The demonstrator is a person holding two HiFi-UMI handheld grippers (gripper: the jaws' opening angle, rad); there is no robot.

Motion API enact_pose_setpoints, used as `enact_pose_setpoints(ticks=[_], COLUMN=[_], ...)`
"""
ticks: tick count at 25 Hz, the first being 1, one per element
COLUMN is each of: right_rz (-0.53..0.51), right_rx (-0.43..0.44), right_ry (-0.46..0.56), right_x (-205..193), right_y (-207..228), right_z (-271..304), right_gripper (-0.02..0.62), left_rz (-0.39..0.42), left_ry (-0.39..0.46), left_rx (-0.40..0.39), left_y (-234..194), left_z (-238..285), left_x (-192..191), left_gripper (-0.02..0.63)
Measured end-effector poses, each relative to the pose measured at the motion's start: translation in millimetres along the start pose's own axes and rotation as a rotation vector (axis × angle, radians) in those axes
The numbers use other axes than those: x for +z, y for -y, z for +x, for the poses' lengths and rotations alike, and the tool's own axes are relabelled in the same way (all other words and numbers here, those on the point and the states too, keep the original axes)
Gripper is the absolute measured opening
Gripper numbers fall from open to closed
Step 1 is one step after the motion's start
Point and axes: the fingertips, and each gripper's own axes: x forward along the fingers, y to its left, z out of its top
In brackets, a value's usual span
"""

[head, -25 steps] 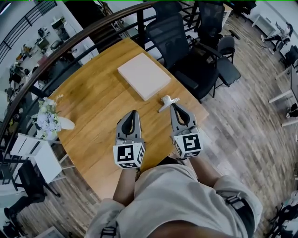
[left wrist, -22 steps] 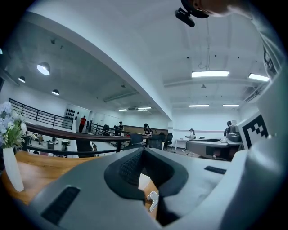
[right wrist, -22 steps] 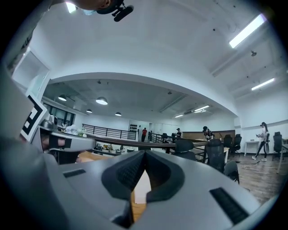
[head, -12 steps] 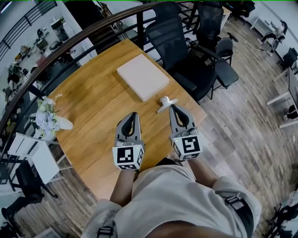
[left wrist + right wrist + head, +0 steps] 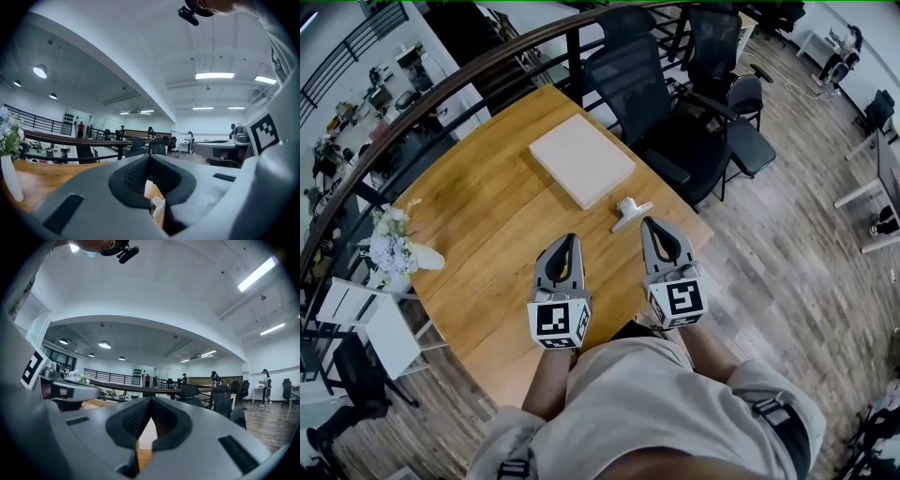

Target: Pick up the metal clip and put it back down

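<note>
The metal clip [image 5: 630, 212] lies on the round wooden table [image 5: 487, 206], near its right edge. My right gripper [image 5: 648, 222] is shut with nothing in it, its tip just short of the clip, on the near right side. My left gripper [image 5: 570, 238] hovers beside it to the left, also shut and empty. Through the gap below its closed tips, the left gripper view [image 5: 149, 156] shows the clip [image 5: 158, 205] lying ahead to the right. In the right gripper view [image 5: 151, 399] the jaws meet at the tip and the clip is hidden.
A flat cream board [image 5: 581, 159] lies on the table beyond the clip. A vase of white flowers [image 5: 394, 251] stands at the left edge. Black office chairs [image 5: 647, 84] crowd the far right side, and a dark railing [image 5: 441, 94] curves behind the table.
Only the head camera has shifted a little. Both grippers and the clip stay where they were.
</note>
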Motion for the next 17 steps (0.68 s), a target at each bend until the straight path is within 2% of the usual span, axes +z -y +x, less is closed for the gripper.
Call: enact_pose_setpoints(ticks=[17], right_rz=[-0.010], right_rx=[0.012], right_ry=[0.008], right_x=[1.4], right_y=[-4.4], right_z=[1.9], right_gripper=[0.026], left_rz=[-0.005], left_ry=[0.003], left_rx=[0.014], left_y=[-3.4], left_z=[-4.2], left_x=[2.6], left_gripper=[0.025])
